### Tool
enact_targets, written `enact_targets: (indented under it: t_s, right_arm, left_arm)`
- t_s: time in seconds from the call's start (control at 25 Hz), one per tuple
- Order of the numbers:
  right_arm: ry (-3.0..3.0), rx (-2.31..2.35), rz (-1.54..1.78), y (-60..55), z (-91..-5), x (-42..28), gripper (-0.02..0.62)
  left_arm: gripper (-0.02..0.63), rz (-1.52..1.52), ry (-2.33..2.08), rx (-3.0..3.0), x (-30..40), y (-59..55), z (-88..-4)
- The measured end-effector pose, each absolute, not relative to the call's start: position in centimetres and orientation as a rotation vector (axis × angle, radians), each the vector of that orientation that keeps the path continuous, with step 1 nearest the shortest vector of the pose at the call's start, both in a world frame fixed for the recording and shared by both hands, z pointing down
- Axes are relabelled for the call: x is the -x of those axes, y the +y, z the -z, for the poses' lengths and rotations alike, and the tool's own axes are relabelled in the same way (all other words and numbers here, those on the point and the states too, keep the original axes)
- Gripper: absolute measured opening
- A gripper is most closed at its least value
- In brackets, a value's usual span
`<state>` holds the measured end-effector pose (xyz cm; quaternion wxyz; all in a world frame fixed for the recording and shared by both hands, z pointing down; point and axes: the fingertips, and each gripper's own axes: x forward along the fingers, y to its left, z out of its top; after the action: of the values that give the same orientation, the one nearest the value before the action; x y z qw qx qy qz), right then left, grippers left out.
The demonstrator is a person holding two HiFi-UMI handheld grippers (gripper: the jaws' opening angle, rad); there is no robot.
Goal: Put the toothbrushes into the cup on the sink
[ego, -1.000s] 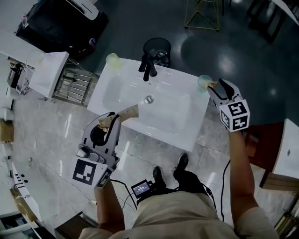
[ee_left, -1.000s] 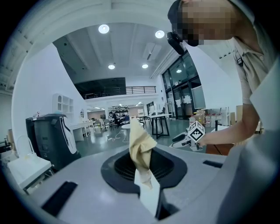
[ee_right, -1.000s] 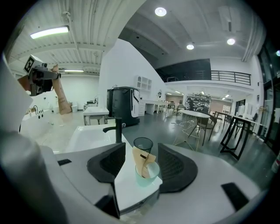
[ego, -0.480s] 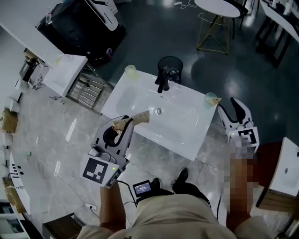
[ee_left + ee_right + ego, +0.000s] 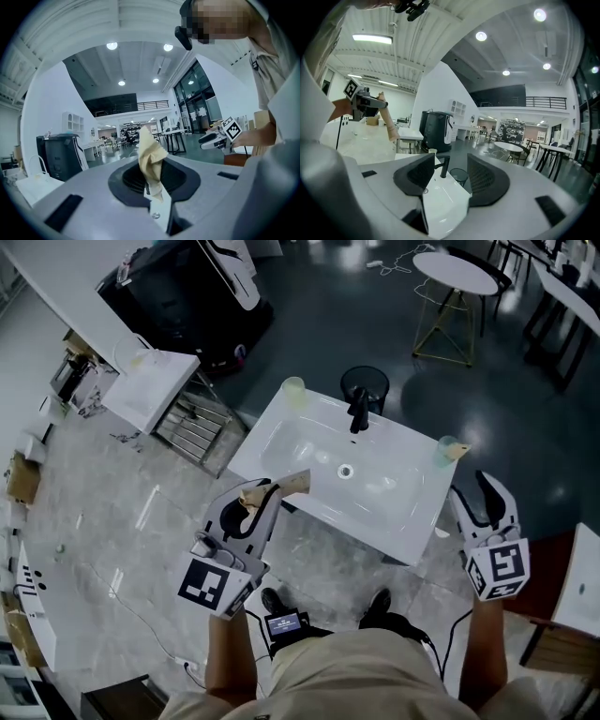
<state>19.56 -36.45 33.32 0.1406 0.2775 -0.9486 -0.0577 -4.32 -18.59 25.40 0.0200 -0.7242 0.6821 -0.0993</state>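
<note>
The tan toothbrush (image 5: 284, 484) was pinched by one end in the left gripper (image 5: 255, 501). Its free length reached over the 7 o'clock rim of the sink (image 5: 309, 442), probably so it could go into a cup end-first. The cup (image 5: 447, 450), at 3 o'clock, held what looked like another brush. The right gripper (image 5: 473, 498) hung at 4 o'clock, jaws apart and empty.

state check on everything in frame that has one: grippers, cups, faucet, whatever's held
left gripper: shut on beige item, above the sink front edge.
right gripper: open, nothing between the jaws, off the sink's right front corner.
beige item: clamped, free end toward the basin; can't confirm it's a toothbrush.
right cup: upright on sink's right rim, tan piece poking out.
left cup: upright, back-left corner, contents unclear.
faucet: no stream visible.
</note>
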Motion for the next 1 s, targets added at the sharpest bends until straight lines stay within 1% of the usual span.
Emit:
enact_targets:
  t_s: [0.16, 0.36, 0.52, 0.72, 1.0]
  right_arm:
    - [-2.703, -0.899, 0.199, -32.1, -32.6, -16.0, 0.216]
    - [-2.666, -1.032, 0.212, -25.7, -29.6, -8.0, 0.216]
    - [-2.631, -1.123, 0.239, -21.3, -27.6, -1.6, 0.216]
    - [-2.602, -1.160, 0.251, -16.4, -26.4, 4.2, 0.215]
    - [-2.556, -1.199, 0.253, -14.3, -25.9, 7.6, 0.215]
  left_arm:
    - [0.054, 0.262, 2.084, 2.274, 10.5, -14.2, -26.3]
    - [0.054, 0.209, 2.024, 2.320, 21.3, -8.9, -24.9]
    - [0.054, 0.207, 1.930, 2.387, 28.2, -6.0, -24.4]
    - [0.054, 0.186, 1.842, 2.456, 33.5, -3.9, -23.5]
    - [0.054, 0.180, 1.780, 2.494, 37.7, -4.6, -23.1]
